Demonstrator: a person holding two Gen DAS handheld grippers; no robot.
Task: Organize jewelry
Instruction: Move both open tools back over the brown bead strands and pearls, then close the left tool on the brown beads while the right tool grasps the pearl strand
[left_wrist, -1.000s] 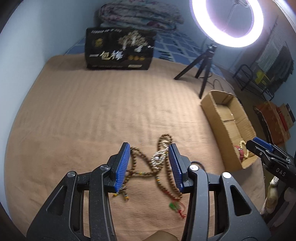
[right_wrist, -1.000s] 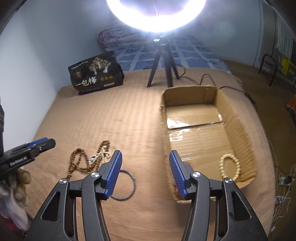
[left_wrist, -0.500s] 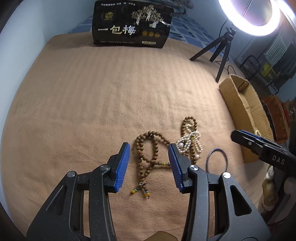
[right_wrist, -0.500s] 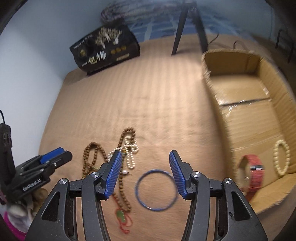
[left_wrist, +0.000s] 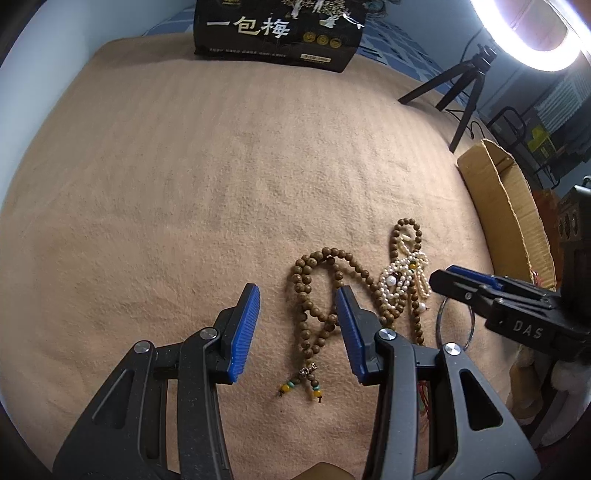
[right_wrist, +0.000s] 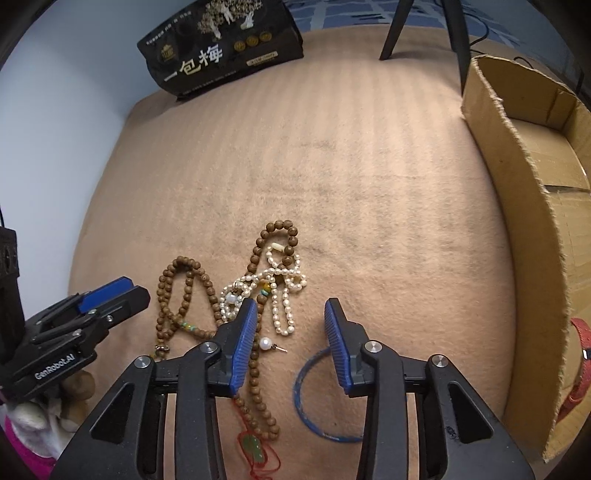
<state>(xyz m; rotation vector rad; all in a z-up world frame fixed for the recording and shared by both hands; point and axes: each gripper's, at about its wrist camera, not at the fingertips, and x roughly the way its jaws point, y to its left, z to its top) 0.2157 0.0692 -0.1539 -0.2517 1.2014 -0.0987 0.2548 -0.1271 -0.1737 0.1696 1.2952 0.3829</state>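
Observation:
A tangle of jewellery lies on the tan blanket. My left gripper (left_wrist: 297, 321) is open low over the brown wooden bead necklace (left_wrist: 314, 295), whose loop lies between the fingers without touching the pads. A pearl strand (left_wrist: 402, 277) is knotted into it to the right. My right gripper (right_wrist: 290, 332) hovers over the far arc of the blue bangle (right_wrist: 306, 398); its jaws are closing and the pads press on nothing. The pearl strand (right_wrist: 280, 291) ends just ahead of its fingertips. A green pendant on red cord (right_wrist: 253, 446) lies under its left finger.
The cardboard box (right_wrist: 517, 184) stands to the right with a red strap (right_wrist: 580, 362) inside. A black printed bag (left_wrist: 277, 29) sits at the blanket's far edge. A ring light (left_wrist: 532, 33) on a tripod (left_wrist: 461, 85) stands far right. A loose pearl pin (right_wrist: 267, 344) lies near the right gripper.
Both grippers have come down closer to the jewellery. The right one swung left from the box to over the blue bangle, and its jaws have narrowed. The left jaws kept their width.

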